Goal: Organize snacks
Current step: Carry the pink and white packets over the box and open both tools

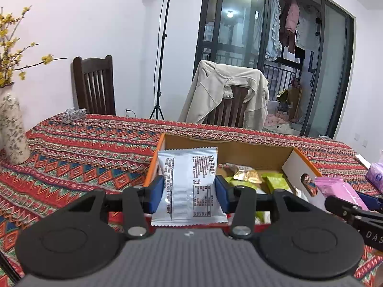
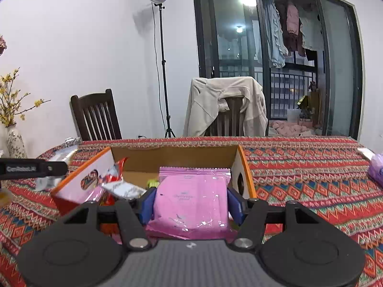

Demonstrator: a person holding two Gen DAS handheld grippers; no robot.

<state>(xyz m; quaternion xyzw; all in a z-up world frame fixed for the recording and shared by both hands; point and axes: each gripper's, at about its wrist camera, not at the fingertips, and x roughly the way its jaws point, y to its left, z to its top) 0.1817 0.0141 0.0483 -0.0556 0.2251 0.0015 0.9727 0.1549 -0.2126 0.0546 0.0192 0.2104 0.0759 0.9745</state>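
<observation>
An open cardboard box (image 1: 253,154) with orange edges sits on the patterned tablecloth and holds several snack packets, green and gold ones (image 1: 249,175) among them. My left gripper (image 1: 189,191) is shut on a white snack packet (image 1: 189,181), held upright over the box's near left corner. My right gripper (image 2: 190,203) is shut on a pink snack packet (image 2: 191,203), held over the near edge of the same box (image 2: 172,154). The pink packet (image 1: 340,189) and right gripper also show at the right of the left wrist view. Red and silver packets (image 2: 115,181) lie in the box's left part.
A flowered vase (image 1: 12,129) with yellow blossoms stands at the table's left. A small wrapped item (image 1: 74,114) lies at the far edge. A purple tissue pack (image 1: 377,174) lies at the right. Two wooden chairs (image 1: 94,86) stand behind the table, one draped with a beige jacket (image 1: 225,95).
</observation>
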